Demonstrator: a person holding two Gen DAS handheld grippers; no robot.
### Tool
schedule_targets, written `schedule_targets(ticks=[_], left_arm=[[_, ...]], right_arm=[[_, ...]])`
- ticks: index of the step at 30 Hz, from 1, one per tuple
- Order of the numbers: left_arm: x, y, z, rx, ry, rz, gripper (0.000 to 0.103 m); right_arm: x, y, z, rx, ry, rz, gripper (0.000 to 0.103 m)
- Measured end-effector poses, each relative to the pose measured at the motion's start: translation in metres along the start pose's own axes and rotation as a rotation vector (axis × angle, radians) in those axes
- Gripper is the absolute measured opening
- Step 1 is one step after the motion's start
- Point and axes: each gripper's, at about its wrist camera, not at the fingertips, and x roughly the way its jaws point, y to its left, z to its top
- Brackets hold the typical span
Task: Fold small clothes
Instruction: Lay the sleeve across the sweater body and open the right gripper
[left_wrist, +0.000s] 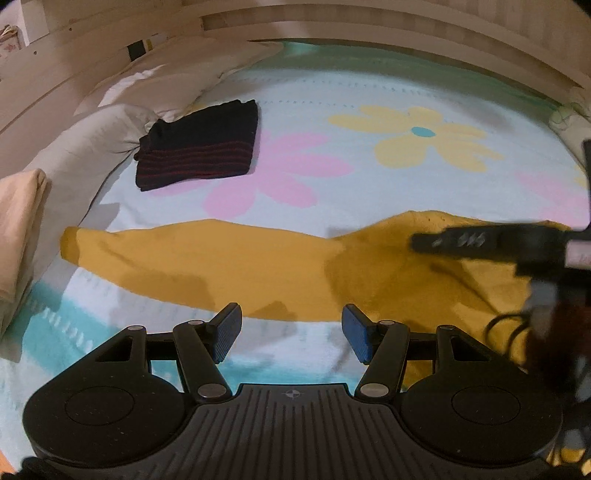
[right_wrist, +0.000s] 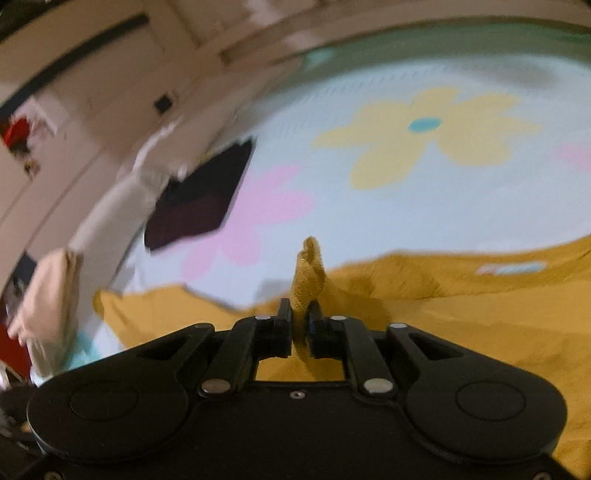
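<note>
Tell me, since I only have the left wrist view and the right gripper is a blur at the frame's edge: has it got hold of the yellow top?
Observer: Yes. In the right wrist view, a bunched fold of the yellow top stands up between the fingers of the right gripper, which pinch it.
Operator: Is anything else caught in there?
Observer: No, only yellow cloth shows between the fingers.
Operator: Can you tell which part of the top it is?
Observer: Not for certain. A pale label shows on the cloth to the right of the pinch, so the neck may be on that side.
</note>
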Motion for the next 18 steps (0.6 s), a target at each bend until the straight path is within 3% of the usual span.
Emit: schedule_targets(ticks=[1,2,4,10,18], left_arm=[[0.0,-0.001,-0.001,0.005,-0.002,-0.002,0.059],[-0.001,-0.003,-0.003,0.01,-0.004,-0.003,0.059],[0.001,-0.006,-0.003,0.019,-0.01,-0.02,0.058],[0.013,-0.026,0.0,0.053,-0.028,-0.085,0.058],[0.046,-0.069,0.002,0.093,0.01,-0.128,0.058]], right_arm=[[-0.002,0.002,-0.004,0.004,0.003,0.014,0.036],[-0.001,0.0,-0.006,0.008,0.002,0.029,0.053],[-0.011,-0.004,-0.01,0.0,-0.01,0.06,0.063],[-0.071,-0.047,-0.004,-0.012,-0.091,0.023,0.063],[-0.143,-0.154,0.002,0.103,-0.195,-0.233,0.064]])
